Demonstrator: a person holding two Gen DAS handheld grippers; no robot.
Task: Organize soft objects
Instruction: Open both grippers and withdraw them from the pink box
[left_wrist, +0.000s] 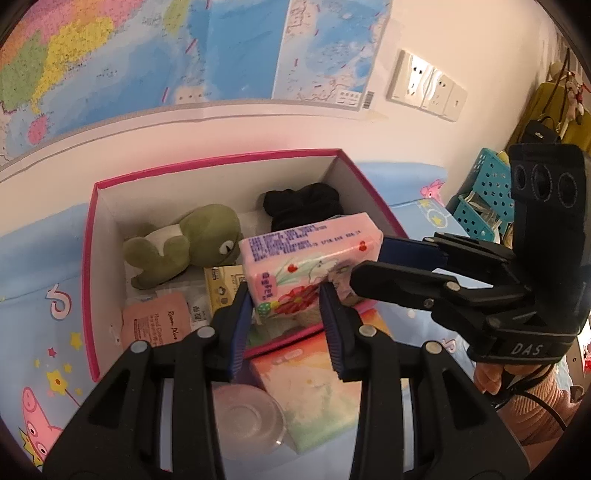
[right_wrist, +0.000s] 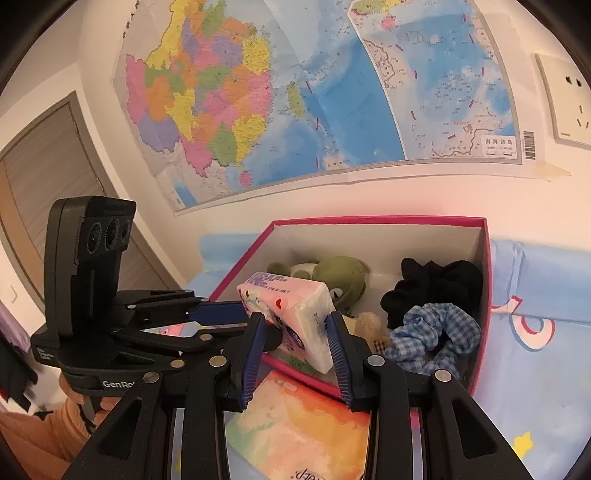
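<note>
- Left gripper (left_wrist: 283, 295) and right gripper (right_wrist: 295, 325) each close their blue pads on the pink tissue pack (left_wrist: 310, 266), held over the box's (left_wrist: 90, 266) near edge
- "Room Plus" sachet (left_wrist: 155, 323) at the near left corner, frog plush (left_wrist: 192, 240) behind
- Only the right view shows the checked scrunchie (right_wrist: 432, 336) by the black cloth (right_wrist: 436, 284)

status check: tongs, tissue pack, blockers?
Left tongs and right tongs both shut on pink tissue pack. Pack above pink box near edge. Nothing blocking.
</note>
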